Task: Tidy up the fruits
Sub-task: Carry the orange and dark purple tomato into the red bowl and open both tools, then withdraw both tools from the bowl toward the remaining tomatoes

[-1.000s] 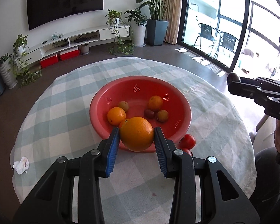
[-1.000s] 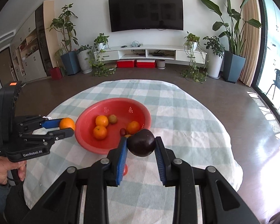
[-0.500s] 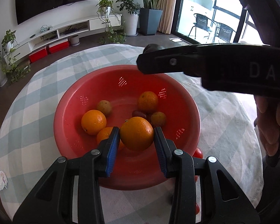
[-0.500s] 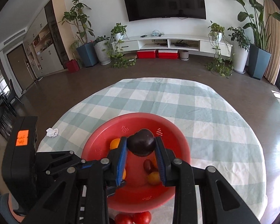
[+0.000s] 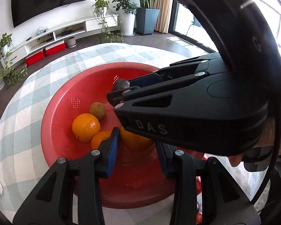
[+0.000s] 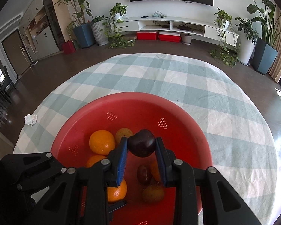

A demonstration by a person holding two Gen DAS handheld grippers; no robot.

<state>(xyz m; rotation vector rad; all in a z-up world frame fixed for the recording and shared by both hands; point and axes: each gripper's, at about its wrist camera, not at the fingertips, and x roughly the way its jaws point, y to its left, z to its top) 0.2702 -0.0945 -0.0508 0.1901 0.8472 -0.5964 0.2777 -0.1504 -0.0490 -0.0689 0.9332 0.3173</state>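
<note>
L fingers (image 5: 114,150) clamp orange (image 5: 134,142), R fingers (image 6: 122,155) clamp plum (image 6: 142,143), over bowl (image 6: 187,112).

Glossy red plastic bowl (image 6: 187,116); woven checked cloth (image 6: 178,78); matt black hand-held gripper (image 6: 141,161)

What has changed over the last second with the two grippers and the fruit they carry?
Both grippers moved forward from the near table edge to over the red bowl. The right gripper now crosses above the left gripper. Nothing was released: the left is still shut on the large orange, the right on the dark plum. The fruit lying in the bowl and the crumpled tissue stayed put.
</note>
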